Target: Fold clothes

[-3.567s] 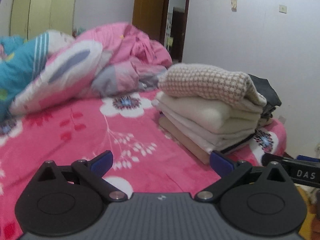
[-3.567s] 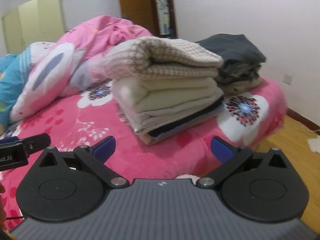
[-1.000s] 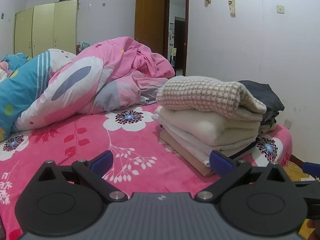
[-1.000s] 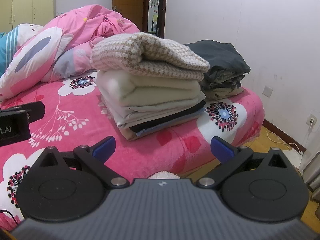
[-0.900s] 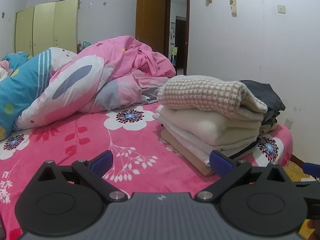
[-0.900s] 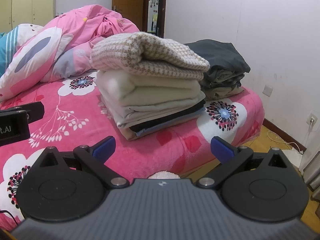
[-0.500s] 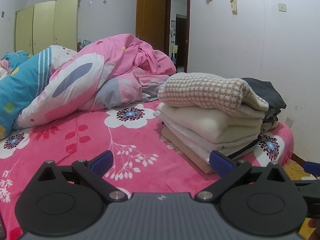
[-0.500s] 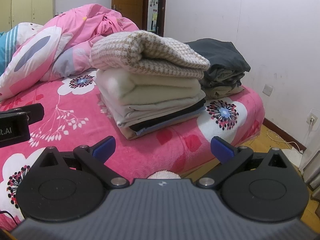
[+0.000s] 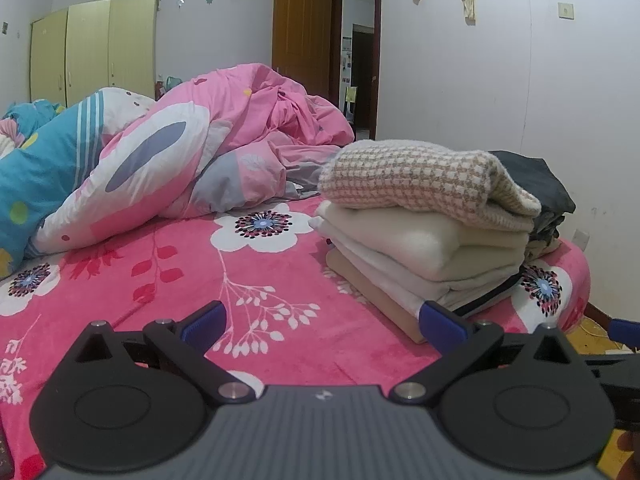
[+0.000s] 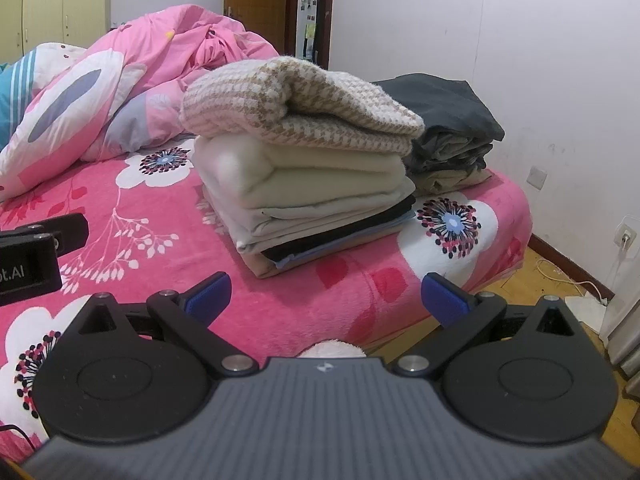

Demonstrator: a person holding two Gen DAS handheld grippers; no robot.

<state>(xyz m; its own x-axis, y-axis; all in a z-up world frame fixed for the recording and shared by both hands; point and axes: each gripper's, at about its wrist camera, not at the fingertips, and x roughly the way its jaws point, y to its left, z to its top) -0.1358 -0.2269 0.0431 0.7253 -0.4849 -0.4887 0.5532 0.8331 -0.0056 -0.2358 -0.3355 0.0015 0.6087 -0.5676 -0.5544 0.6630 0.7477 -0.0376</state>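
A stack of folded clothes (image 9: 424,248) (image 10: 312,196) sits on the pink flowered bed (image 9: 200,288) (image 10: 340,280) near its right corner. A folded houndstooth knit (image 9: 416,184) (image 10: 296,104) lies on top of it. Behind it rests a smaller pile of dark folded clothes (image 9: 540,196) (image 10: 444,124). My left gripper (image 9: 323,322) hovers over the bed in front of the stack, open, nothing between its blue pads. My right gripper (image 10: 326,298) hangs open at the bed's front edge, also holding nothing.
A rumpled pink quilt (image 9: 168,160) (image 10: 132,68) and a blue one (image 9: 28,176) fill the back of the bed. A white wall (image 10: 500,40) stands close on the right, with wooden floor (image 10: 560,280) and a cable below. A doorway (image 9: 356,56) and wardrobe (image 9: 92,48) lie behind.
Both views have shifted only slightly over the last second; the stack sits a touch lower in the left view. Earlier, both grippers pulled back from nearer the stack.
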